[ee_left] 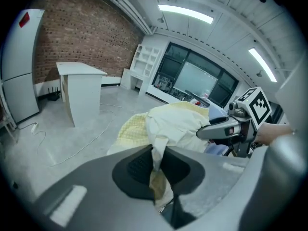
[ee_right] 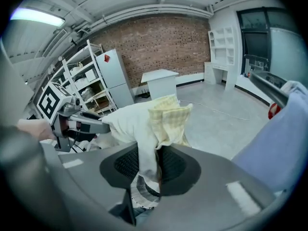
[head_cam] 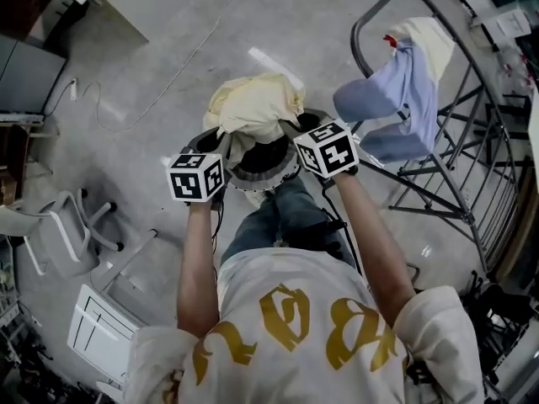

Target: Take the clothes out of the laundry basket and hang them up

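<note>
Left tool [ee_left: 156, 163] and right tool [ee_right: 147, 165] each clamp the crumpled cream, yellow-checked garment [head_cam: 255, 108] above the laundry basket [head_cam: 253, 182].

Fridge [ee_left: 21, 66], white counter [ee_left: 81, 88], brick wall [ee_left: 84, 32]

Pale yellow garment [head_cam: 253, 108] is draped right over the laundry basket [head_cam: 257, 180], so only a strip of rim and a dark patch inside peek out, and any contents are out of sight. From the head view, the marker cubes cover the jaws of the left gripper [ee_left: 156, 162] and right gripper [ee_right: 149, 165]. The drying rack [head_cam: 354, 34] runs off the right edge, and the blue garment [ee_right: 284, 148] is cut off too.
</note>
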### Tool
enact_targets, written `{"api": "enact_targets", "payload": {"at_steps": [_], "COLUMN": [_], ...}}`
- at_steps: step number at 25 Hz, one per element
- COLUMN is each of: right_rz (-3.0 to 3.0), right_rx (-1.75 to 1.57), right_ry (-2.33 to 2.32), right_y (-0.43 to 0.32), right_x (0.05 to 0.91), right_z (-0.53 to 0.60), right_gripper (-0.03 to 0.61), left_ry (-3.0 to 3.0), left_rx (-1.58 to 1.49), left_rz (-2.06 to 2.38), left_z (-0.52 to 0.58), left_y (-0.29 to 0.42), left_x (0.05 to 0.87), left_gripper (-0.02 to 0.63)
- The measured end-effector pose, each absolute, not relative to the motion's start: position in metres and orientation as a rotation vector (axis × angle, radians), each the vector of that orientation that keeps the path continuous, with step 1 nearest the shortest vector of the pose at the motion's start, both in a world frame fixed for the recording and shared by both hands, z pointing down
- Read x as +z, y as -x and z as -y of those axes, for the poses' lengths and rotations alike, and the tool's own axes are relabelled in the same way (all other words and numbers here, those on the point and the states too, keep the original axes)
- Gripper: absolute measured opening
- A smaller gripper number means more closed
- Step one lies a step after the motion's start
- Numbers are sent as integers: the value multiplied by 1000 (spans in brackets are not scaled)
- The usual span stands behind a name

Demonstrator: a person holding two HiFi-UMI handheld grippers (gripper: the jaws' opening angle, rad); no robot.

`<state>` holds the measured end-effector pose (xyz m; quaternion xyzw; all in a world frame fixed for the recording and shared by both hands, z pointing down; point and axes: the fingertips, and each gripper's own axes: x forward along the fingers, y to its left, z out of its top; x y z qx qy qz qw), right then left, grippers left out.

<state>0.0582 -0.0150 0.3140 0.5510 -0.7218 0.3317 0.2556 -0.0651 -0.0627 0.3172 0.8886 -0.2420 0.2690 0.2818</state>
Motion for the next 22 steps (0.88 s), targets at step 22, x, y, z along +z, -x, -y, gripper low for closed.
{"api": "enact_targets", "payload": {"at_steps": [22], "right_rz": [2073], "right_rx": [844], "right_ry": [-1944], "right_y": [-158], "right_x": [154], "right_z": [-49], "right_gripper": [118], "left_ry": [-2659], "left_rx": [523], "left_rz": [457], "left_z": [34], "left_y": [-59], "left_x": [159], "left_gripper": [34]}}
